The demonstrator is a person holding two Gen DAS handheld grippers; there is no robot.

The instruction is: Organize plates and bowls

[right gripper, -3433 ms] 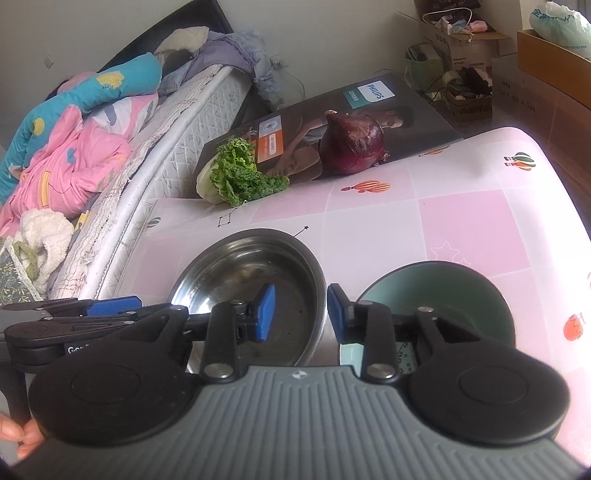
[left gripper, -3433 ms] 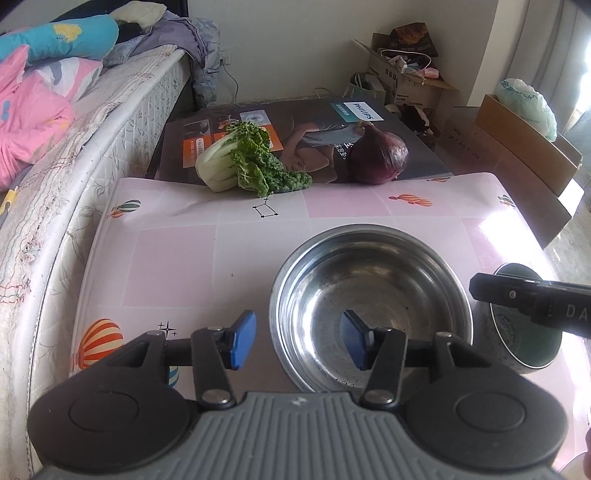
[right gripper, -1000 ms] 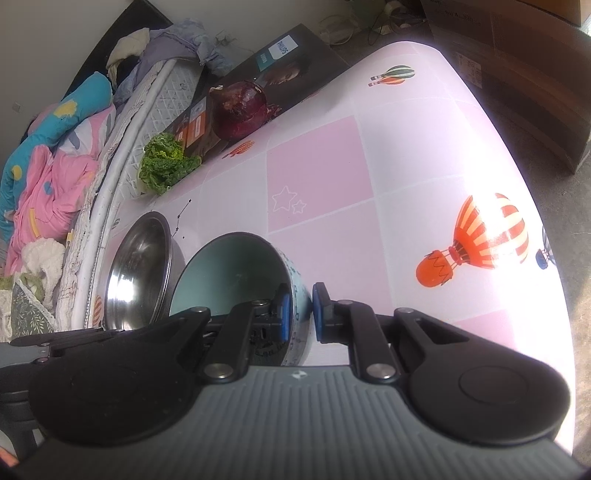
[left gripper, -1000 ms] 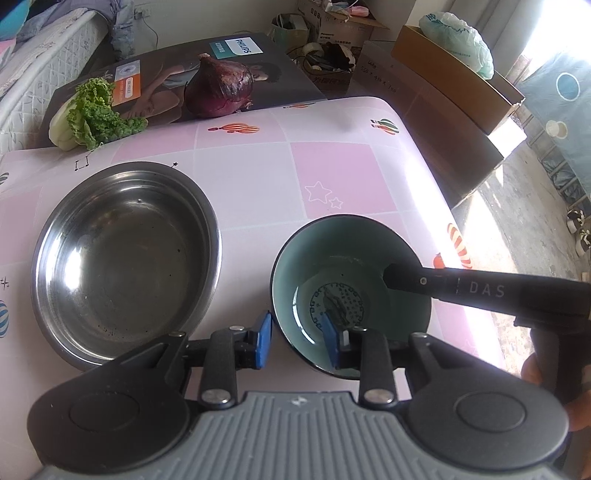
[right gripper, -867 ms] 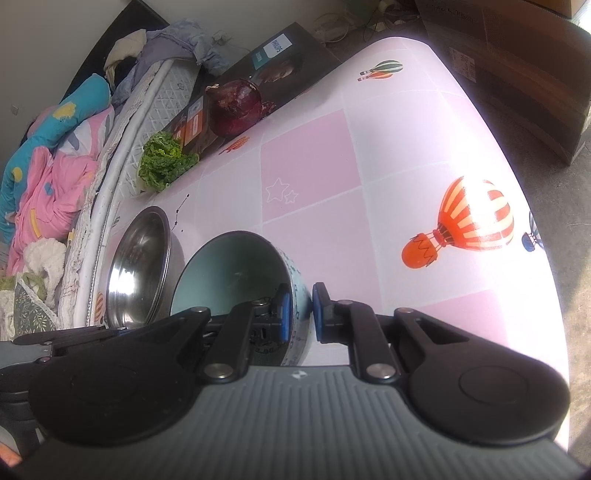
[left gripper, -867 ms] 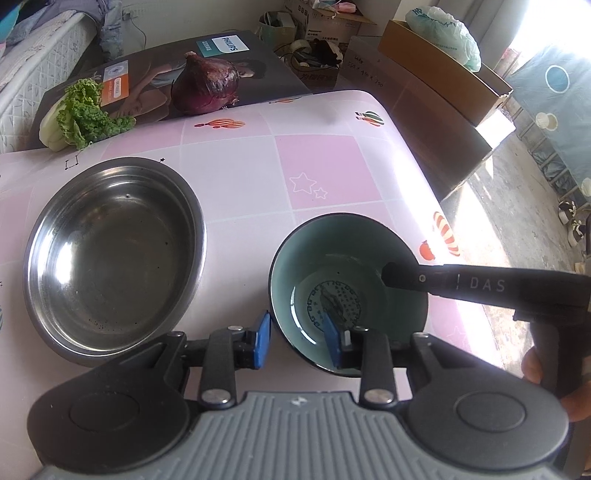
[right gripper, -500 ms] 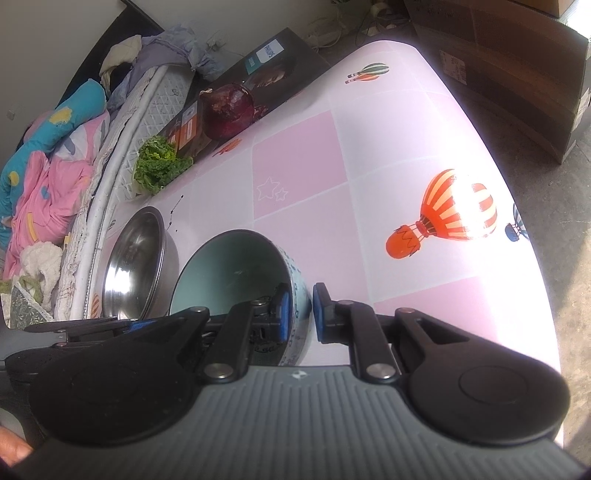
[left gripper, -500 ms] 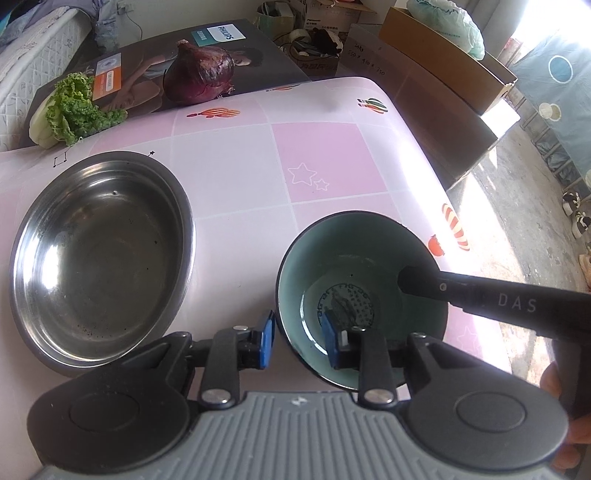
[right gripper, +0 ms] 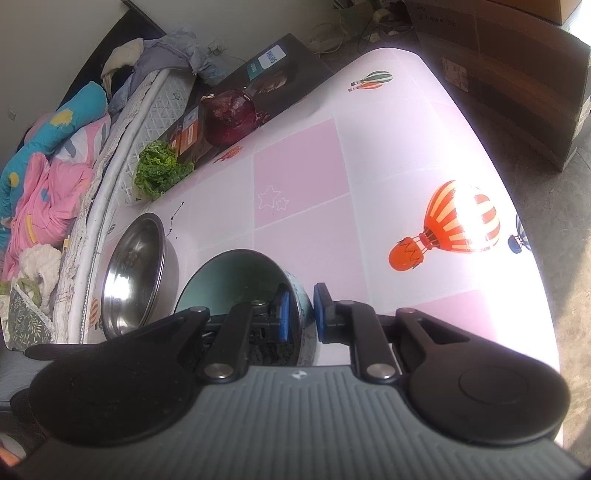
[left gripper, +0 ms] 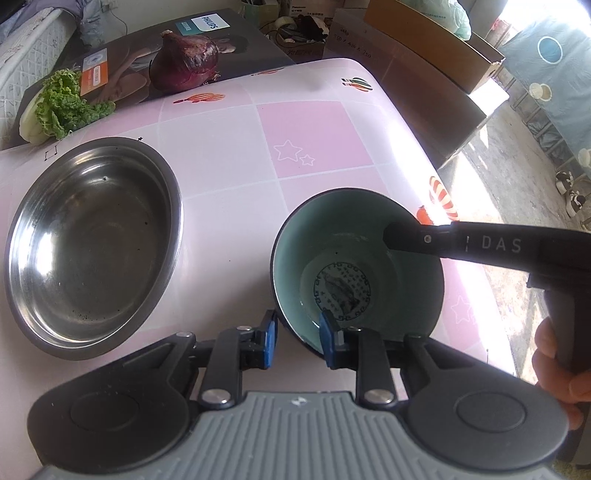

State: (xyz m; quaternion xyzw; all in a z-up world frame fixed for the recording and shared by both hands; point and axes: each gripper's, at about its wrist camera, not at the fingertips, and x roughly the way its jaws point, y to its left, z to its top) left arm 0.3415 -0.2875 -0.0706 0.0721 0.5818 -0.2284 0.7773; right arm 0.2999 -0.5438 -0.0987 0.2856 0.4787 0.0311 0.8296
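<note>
A teal ceramic bowl [left gripper: 354, 266] with a dark patterned medallion in its base is held over the pink table; it also shows in the right wrist view [right gripper: 236, 280]. My left gripper [left gripper: 297, 341] straddles the bowl's near rim, one blue pad outside and one inside, closed on it. My right gripper [right gripper: 299, 314] is shut on the bowl's right rim; its black finger [left gripper: 461, 242] reaches into the bowl. A steel bowl [left gripper: 88, 236] sits empty on the table to the left, also in the right wrist view [right gripper: 133, 269].
A red onion [left gripper: 184, 62] and a lettuce [left gripper: 59, 107] lie at the table's far edge by a dark Philips box [left gripper: 207, 33]. A bed [right gripper: 55, 155] runs along the left side. Cardboard boxes [right gripper: 517, 66] stand on the floor past the right edge.
Since 3.4 s ago both grippers moved from the steel bowl to the teal bowl and closed on its rim. In the last second the teal bowl has shifted slightly right, away from the steel bowl.
</note>
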